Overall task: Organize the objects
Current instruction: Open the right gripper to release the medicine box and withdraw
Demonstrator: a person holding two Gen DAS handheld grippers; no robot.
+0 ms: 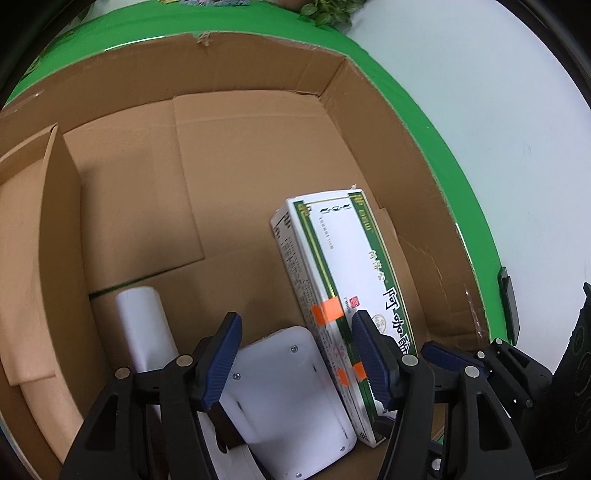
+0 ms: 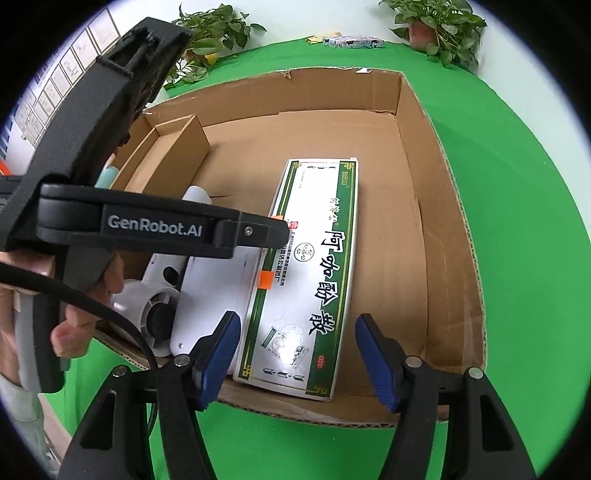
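A large open cardboard box (image 1: 369, 122) (image 2: 436, 206) sits on a green table. Inside lies a long white-and-green medicine carton (image 1: 332, 258) (image 2: 314, 266) with orange tape. Beside it on the left is a white plastic device (image 1: 288, 398) (image 2: 218, 295) with a round fan-like part (image 2: 155, 314) and a white cylinder (image 1: 144, 325). My left gripper (image 1: 297, 360) hangs over the white device, jaws open, pads clear of it. My right gripper (image 2: 297, 362) is open above the box's near wall, with nothing between its fingers.
A small open cardboard tray (image 2: 170, 147) stands against the big box's left wall. A hand holds the left gripper's black body (image 2: 155, 229). Potted plants (image 2: 439, 26) and small packets (image 2: 351, 40) sit at the table's far edge. The box floor (image 2: 258, 147) shows bare cardboard at the back.
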